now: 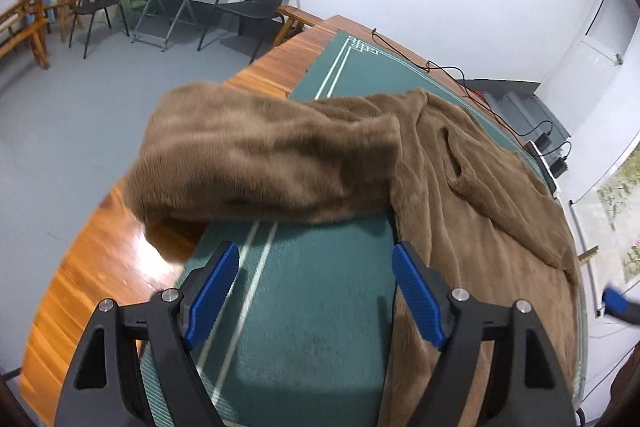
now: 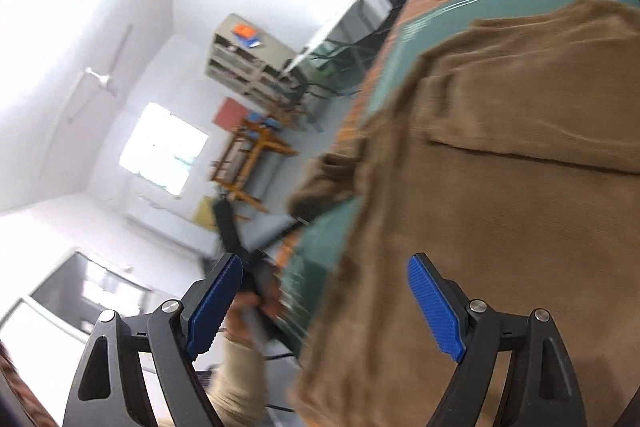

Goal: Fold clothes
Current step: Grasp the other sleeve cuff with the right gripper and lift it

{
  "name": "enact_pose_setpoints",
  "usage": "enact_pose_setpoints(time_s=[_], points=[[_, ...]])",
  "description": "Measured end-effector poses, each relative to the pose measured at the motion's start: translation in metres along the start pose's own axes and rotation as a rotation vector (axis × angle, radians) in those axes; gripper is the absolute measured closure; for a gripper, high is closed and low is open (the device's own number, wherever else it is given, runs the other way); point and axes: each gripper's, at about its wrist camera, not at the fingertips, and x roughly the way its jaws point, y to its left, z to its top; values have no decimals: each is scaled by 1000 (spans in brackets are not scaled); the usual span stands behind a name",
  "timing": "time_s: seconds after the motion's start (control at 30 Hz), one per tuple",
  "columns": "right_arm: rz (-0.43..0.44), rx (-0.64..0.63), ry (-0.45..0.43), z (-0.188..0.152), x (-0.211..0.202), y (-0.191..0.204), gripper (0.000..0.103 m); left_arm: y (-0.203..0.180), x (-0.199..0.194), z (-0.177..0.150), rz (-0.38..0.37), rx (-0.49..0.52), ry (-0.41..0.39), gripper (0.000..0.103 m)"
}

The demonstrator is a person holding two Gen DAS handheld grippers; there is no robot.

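Currently the brown garment (image 1: 460,187) lies on the green mat (image 1: 320,307), 1 sleeve (image 1: 260,155) overhanging the mat's edge. Both grippers, left (image 1: 314,279) and right (image 2: 326,291), gape empty; next, seize that sleeve.

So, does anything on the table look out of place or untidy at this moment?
Yes. One sleeve of the brown fleece garment sticks out sideways past the green mat and hangs over the wooden table edge. Nothing looks damaged.
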Motion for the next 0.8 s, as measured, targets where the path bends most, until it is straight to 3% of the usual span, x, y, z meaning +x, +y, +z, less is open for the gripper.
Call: enact_pose_setpoints(time_s=[0.23, 0.4, 0.53, 0.8], points=[[50, 32, 103, 55, 113, 24, 16, 15, -6, -12, -59, -34, -17, 21], [32, 135, 157, 80, 185, 4, 16, 16, -9, -15, -81, -16, -30, 19], [27, 225, 175, 89, 222, -14, 16, 22, -8, -13, -119, -46, -41, 17], [-47, 275, 199, 99, 259, -32, 16, 29, -8, -11, -169, -87, -57, 17]])
